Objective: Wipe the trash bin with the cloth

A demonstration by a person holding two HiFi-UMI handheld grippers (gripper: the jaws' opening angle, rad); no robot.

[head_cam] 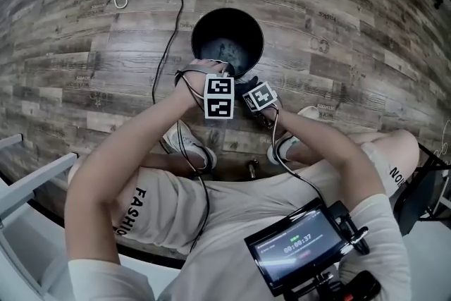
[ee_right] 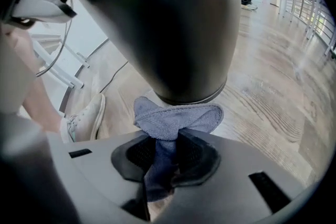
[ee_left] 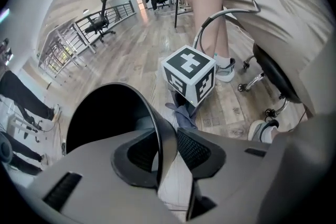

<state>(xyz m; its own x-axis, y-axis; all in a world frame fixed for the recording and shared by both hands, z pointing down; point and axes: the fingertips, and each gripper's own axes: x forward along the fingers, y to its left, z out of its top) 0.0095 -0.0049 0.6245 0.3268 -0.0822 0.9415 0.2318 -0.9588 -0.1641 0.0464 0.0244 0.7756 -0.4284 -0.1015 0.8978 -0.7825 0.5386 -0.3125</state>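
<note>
Right gripper view: the right gripper (ee_right: pixel 167 153) pinches the blue cloth (ee_right: pixel 176 119) by the black trash bin's (ee_right: pixel 168 29) foot at frame centre, while the left gripper (ee_left: pixel 169 150) loosely straddles the rim, so wiping seems under way, probably with much left.

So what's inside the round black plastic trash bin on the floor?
The round black plastic trash bin looks empty: only its dark bottom with pale smudges shows. The left gripper, astride the near rim, covers the inner wall there.
</note>
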